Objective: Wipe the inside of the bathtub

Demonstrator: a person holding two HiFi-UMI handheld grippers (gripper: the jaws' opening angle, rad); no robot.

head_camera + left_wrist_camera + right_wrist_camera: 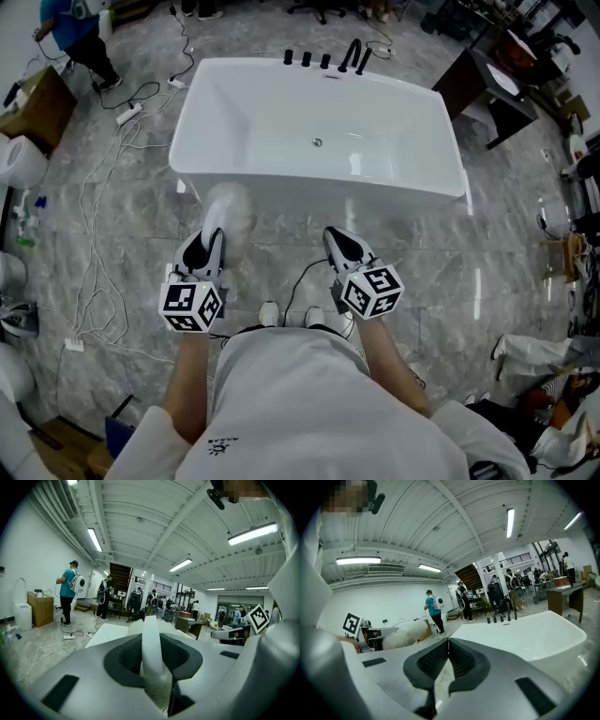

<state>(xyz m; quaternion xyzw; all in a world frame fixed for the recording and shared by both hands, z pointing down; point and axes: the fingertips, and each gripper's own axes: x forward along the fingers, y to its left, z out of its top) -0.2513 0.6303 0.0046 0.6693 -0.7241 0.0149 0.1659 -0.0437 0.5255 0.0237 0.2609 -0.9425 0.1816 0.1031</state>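
A white freestanding bathtub (309,186) stands on the grey marble floor just ahead of me, with a drain (318,142) in its bottom and black taps (328,59) on the far rim. My left gripper (215,240) is shut on the white handle (152,651) of a fluffy white duster (229,202), whose head hangs at the tub's near wall. The right gripper view shows that duster (404,634) off to the left. My right gripper (336,241) is shut and holds nothing, short of the tub (525,637); its fingertips (448,642) touch.
White cables (98,220) and a power strip (128,114) trail over the floor on the left. A toilet (19,161) and a cardboard box (39,108) stand at the far left, and a person in teal (77,28) at the back left. A dark desk (489,89) stands behind the tub's right end.
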